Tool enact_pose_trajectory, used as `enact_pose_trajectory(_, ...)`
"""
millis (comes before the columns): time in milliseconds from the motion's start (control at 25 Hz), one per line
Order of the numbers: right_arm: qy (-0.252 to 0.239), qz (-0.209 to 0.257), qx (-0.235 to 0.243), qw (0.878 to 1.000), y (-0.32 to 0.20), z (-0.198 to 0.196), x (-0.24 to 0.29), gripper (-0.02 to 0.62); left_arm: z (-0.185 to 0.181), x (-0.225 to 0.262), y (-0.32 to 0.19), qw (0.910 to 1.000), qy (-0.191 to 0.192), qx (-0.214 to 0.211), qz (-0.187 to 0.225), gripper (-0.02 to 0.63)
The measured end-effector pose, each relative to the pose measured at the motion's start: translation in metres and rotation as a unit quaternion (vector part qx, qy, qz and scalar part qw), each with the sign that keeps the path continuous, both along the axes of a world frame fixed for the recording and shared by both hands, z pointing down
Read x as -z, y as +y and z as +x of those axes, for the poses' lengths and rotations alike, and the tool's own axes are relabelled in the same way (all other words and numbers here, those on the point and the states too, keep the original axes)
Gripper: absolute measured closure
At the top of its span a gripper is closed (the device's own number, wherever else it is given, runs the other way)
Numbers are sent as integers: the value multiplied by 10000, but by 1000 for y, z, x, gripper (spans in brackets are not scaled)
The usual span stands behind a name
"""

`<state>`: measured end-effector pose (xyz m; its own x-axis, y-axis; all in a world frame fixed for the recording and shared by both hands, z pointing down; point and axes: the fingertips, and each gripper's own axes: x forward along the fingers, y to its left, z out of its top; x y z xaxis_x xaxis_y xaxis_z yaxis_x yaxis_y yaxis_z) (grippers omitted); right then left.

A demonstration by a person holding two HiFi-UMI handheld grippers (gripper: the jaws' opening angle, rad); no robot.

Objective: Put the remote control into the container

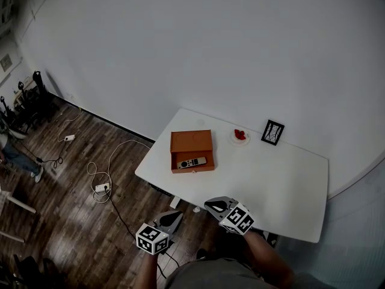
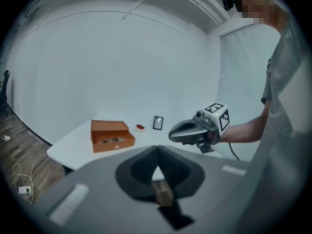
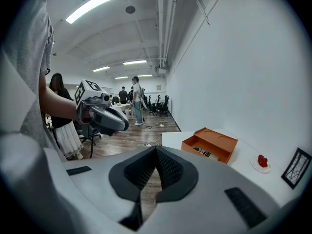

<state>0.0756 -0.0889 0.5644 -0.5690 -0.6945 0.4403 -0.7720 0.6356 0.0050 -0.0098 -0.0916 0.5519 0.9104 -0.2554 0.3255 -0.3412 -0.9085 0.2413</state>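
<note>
The orange container [image 1: 191, 142] lies open on the white table [image 1: 271, 179], toward its far left. A grey remote control [image 1: 192, 162] rests inside its front tray. The left gripper view shows the container [image 2: 111, 135] with the remote [image 2: 109, 141] in it, and so does the right gripper view, container [image 3: 210, 144] and remote [image 3: 202, 152]. My left gripper [image 1: 176, 214] hovers off the table's near edge, jaws shut and empty. The right gripper [image 1: 209, 204] hangs beside it at that edge, also shut with nothing between its jaws. Both are well short of the container.
A small white plate with red pieces [image 1: 240, 136] and a black picture frame [image 1: 272, 132] stand at the table's far side. Cables and a power strip [image 1: 102, 187] lie on the wooden floor to the left. People stand far off in the room [image 3: 137, 100].
</note>
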Motion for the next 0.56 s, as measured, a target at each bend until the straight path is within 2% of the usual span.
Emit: enact_pose_trajectory(560,23,-25,21,10000,2,-2,-3,580,-2,-1,1,10000,-21,-4,6,604)
